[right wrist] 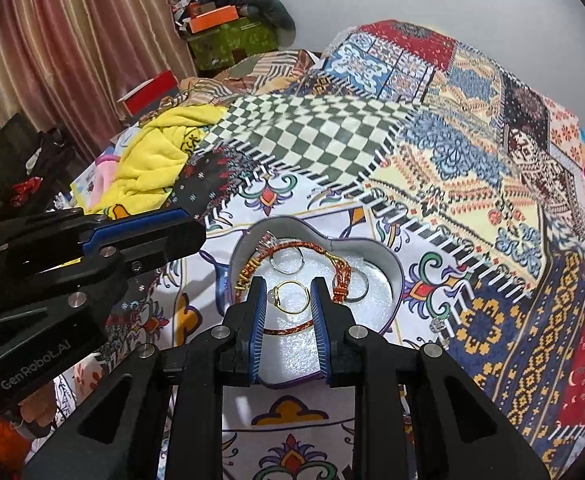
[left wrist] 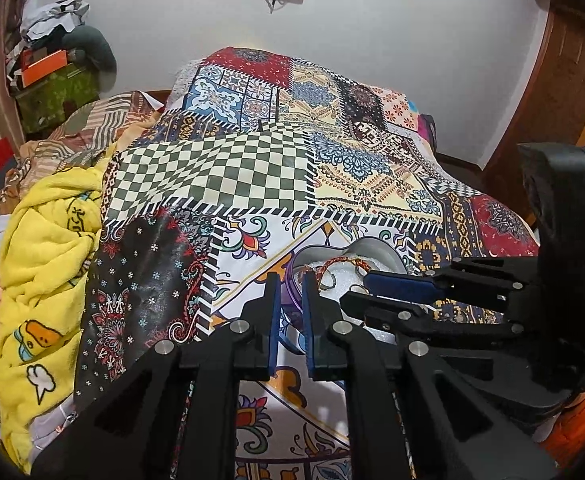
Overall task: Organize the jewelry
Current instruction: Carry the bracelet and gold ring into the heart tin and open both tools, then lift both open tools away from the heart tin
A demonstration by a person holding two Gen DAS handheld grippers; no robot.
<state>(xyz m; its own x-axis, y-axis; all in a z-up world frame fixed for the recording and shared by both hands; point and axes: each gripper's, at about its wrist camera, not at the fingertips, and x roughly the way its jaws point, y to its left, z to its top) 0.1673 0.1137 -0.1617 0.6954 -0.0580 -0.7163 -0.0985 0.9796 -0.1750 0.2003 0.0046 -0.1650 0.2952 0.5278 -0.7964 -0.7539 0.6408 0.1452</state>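
Note:
A heart-shaped box (right wrist: 392, 264) with a white lining lies on the patterned bedspread. Inside it are a red-orange braided bracelet (right wrist: 292, 245), a silver ring (right wrist: 286, 272), a gold ring (right wrist: 306, 300) and another silver ring (right wrist: 366, 288). My right gripper (right wrist: 288, 292) is open over the box, and the gold ring lies loose between its fingertips. My left gripper (right wrist: 192, 226) hovers just left of the box. In the left wrist view the left gripper (left wrist: 291, 292) stands narrowly open, nothing held, with the box (left wrist: 376, 246) beyond it and the right gripper (left wrist: 354, 292) over the bracelet (left wrist: 344, 261).
A small silver piece (right wrist: 436, 324) rests on the cloth right of the box. A crumpled yellow blanket (right wrist: 152, 160) is heaped on the bed's left side. Boxes and clothes (right wrist: 228, 28) are piled against the far wall by the curtain (right wrist: 72, 40).

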